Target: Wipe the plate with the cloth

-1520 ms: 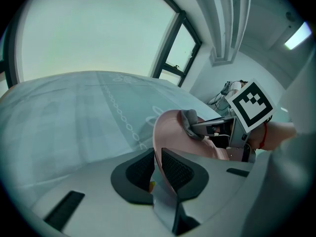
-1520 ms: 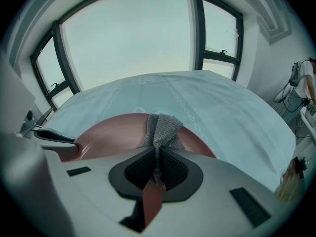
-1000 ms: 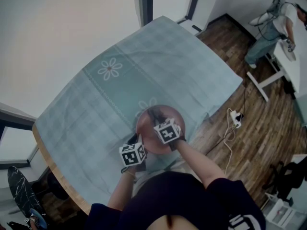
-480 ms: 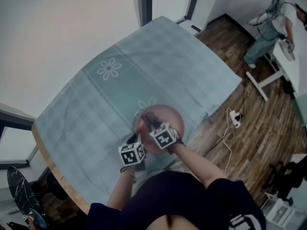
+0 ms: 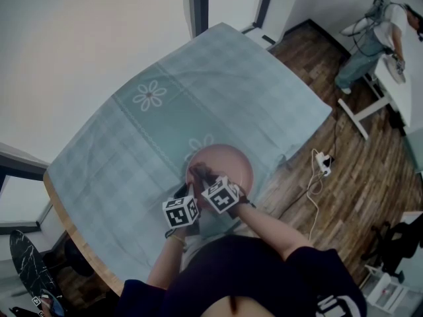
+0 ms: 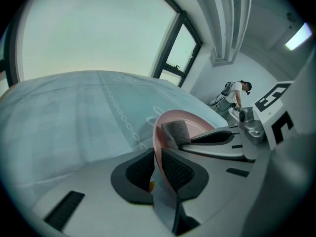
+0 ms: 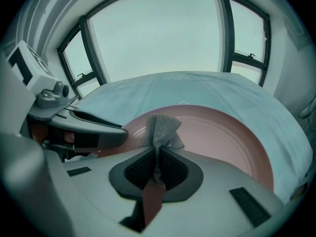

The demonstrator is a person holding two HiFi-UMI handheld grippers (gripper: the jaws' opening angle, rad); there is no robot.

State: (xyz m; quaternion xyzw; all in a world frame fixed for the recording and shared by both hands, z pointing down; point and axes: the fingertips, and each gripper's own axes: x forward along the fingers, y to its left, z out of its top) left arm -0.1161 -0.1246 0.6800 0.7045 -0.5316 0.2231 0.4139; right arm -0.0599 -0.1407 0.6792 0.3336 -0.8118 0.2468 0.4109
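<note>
Right gripper [image 5: 198, 174] slants down, cloth [image 7: 160, 127] on plate [image 5: 232, 160].

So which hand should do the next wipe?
Right, probably. The right gripper pinches the cloth over the plate; the left gripper is clamped on the plate's rim, steadying it.

Wooden floor [image 5: 370, 197], dark-framed windows [image 7: 158, 38], cloth-covered table [image 5: 218, 78]
</note>
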